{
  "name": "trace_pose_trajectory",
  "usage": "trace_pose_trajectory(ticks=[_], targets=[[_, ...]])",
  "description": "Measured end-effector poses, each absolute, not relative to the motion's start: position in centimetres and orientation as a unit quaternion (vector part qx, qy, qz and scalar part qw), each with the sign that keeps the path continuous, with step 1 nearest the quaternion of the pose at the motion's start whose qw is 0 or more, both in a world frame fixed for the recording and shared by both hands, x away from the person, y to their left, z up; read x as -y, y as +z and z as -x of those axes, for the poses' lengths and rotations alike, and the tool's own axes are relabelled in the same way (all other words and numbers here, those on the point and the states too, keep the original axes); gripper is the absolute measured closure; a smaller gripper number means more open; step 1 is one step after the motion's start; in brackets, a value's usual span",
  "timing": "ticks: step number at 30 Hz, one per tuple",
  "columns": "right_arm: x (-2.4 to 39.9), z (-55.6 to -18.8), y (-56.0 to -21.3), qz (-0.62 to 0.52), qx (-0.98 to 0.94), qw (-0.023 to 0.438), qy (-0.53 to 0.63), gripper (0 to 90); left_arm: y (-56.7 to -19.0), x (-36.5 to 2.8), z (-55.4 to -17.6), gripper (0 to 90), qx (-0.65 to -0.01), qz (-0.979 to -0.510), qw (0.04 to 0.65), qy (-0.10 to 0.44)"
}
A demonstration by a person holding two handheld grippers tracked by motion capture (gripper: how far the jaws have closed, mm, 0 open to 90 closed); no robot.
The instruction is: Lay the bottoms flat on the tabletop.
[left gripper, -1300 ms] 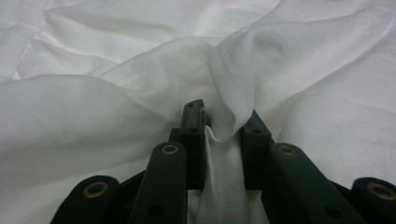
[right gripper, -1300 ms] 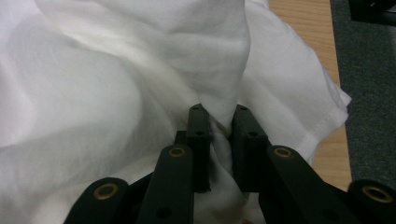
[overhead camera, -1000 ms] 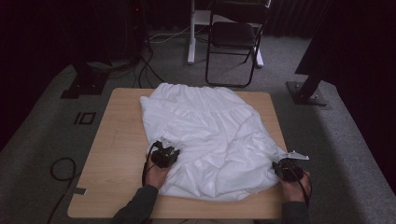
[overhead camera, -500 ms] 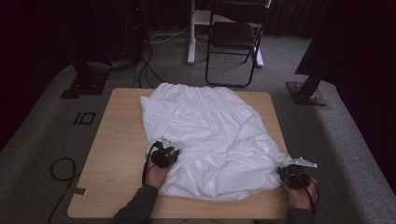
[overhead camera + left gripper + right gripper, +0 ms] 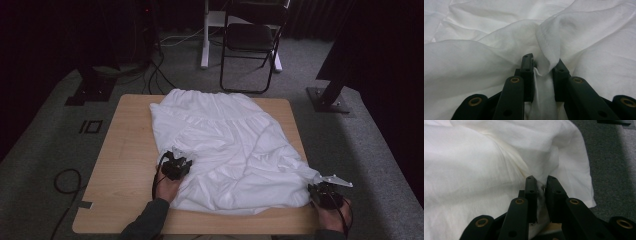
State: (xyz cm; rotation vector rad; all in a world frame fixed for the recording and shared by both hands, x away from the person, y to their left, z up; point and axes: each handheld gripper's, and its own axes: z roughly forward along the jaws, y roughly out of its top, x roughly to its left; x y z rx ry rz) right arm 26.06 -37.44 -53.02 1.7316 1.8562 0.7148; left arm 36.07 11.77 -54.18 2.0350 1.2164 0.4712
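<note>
A white gathered garment [image 5: 225, 140] lies spread over the wooden table [image 5: 125, 150]. My left gripper [image 5: 176, 164] rests at its near left hem. In the left gripper view its jaws [image 5: 544, 65] are shut on a raised fold of the white cloth [image 5: 499, 50]. My right gripper [image 5: 322, 192] is at the table's near right corner, and the garment's stretched corner runs into it. In the right gripper view the jaws [image 5: 541, 182] pinch a thin bunch of the white fabric [image 5: 474, 170] and have just closed a little tighter on it.
A black folding chair [image 5: 250, 40] and a white stand leg [image 5: 205, 35] are on the grey carpet [image 5: 360, 140] beyond the table. Black cables [image 5: 65, 182] and dark stand bases [image 5: 330, 102] lie on the floor at both sides. Bare wood shows left of the garment.
My right gripper has moved right and toward the near edge, drawing the garment's corner out to the table's corner. The left gripper has stayed put on its fold.
</note>
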Motion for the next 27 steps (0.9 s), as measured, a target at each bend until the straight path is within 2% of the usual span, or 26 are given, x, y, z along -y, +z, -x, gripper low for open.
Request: trace_pose_trajectory(ticks=[6, 12, 16, 22, 27], targets=[[37.7, -25.4, -52.7, -0.641, -0.676, 0.259, 0.256, 81.7, -54.2, -11.8, -36.1, 76.2, -0.471, -0.787, 0.355, 0.183], [37.2, -25.1, -50.7, -0.624, -0.667, 0.296, 0.281, 64.5, -54.2, -11.8, -36.1, 75.9, -0.471, -0.787, 0.355, 0.181], [36.1, -25.7, -49.1, -0.599, -0.669, 0.317, 0.305, 58.7, -54.2, -11.8, -36.1, 75.7, -0.471, -0.787, 0.355, 0.181], [32.6, -28.2, -48.3, -0.547, -0.702, 0.314, 0.331, 58.0, -54.2, -11.9, -36.1, 75.2, -0.471, -0.787, 0.356, 0.178], [28.9, -31.0, -49.2, -0.514, -0.731, 0.293, 0.339, 58.0, -54.1, -12.0, -36.2, 74.0, -0.476, -0.784, 0.361, 0.167]])
